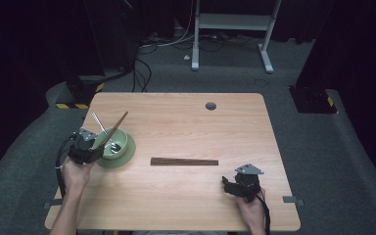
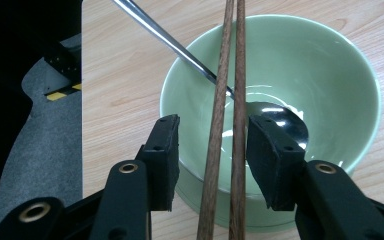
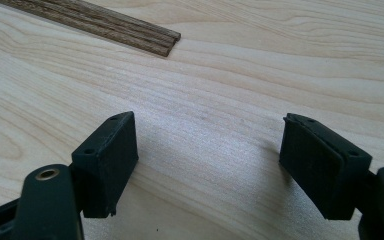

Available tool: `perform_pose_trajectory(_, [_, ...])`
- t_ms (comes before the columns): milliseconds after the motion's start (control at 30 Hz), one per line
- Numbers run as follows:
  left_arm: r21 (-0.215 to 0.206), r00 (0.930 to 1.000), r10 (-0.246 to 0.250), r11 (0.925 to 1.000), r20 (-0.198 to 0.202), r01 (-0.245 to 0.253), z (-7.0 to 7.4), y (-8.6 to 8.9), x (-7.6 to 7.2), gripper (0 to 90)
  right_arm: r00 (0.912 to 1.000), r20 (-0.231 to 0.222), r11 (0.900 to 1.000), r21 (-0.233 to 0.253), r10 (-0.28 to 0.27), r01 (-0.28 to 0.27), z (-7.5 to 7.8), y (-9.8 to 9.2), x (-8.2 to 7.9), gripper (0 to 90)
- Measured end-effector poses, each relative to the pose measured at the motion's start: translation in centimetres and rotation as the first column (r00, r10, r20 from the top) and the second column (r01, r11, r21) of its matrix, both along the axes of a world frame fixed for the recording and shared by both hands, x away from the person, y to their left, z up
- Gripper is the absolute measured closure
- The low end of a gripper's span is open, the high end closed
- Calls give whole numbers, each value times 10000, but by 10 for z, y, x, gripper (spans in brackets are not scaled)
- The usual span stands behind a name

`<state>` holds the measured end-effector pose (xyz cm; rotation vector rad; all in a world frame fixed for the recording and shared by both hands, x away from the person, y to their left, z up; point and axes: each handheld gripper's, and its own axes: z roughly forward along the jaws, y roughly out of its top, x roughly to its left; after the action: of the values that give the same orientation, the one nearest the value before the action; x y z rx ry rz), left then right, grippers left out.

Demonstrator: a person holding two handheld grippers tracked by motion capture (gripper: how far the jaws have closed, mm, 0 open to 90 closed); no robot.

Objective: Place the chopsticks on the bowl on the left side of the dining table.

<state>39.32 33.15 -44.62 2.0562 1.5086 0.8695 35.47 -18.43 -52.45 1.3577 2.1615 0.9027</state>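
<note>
Wooden chopsticks (image 2: pixel 225 125), glossy green bowl (image 2: pixel 330 75), steel spoon (image 2: pixel 180 47)

A lab: wooden table (image 1: pixel 186 122) on grey carpet (image 1: pixel 318 147), dark curtains, floor cables (image 1: pixel 142 68).

High view: fixed above the person's edge, facing forward and down, far enough to take in the whole table (image 1: pixel 186 127). Left gripper view: rides close over the green bowl (image 2: pixel 300 75), looking steeply down; bowl (image 1: pixel 113 142) shared with the high view. Right gripper view: low, near the tabletop, facing the lying chopsticks (image 3: pixel 105 25); these chopsticks (image 1: pixel 184 161) shared with the high view.
</note>
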Motion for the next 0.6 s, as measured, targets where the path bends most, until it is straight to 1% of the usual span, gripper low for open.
perform_pose_trajectory(267, [-66, 9998, 148, 9999, -108, -149, -5, 5, 2, 550, 10000, 1, 10000, -4, -9, 9, 0, 0, 0, 226])
perform_pose_trajectory(333, [-151, 9998, 161, 9998, -130, -163, -6, 6, 2, 545, 10000, 4, 10000, -6, -9, 9, 0, 0, 0, 225])
perform_pose_trajectory(433, [-155, 9996, 213, 9996, -157, -216, -7, 7, 4, 534, 10000, 4, 10000, -4, -12, 12, 0, 0, 0, 226])
perform_pose_trajectory(467, [-170, 9996, 235, 9996, -184, -238, -7, 8, 4, 517, 10000, 5, 10000, -4, -16, 16, 0, 0, 0, 226])
perform_pose_trajectory(533, [-58, 9994, 305, 9995, -192, -306, -7, 9, 5, 509, 10000, 3, 10000, -3, -18, 18, 0, 0, 0, 225])
perform_pose_trajectory(600, [-65, 9992, 346, 9994, -191, -348, -6, 10, 5, 502, 10000, 3, 10000, 0, -30, 30, 0, 0, 0, 226])
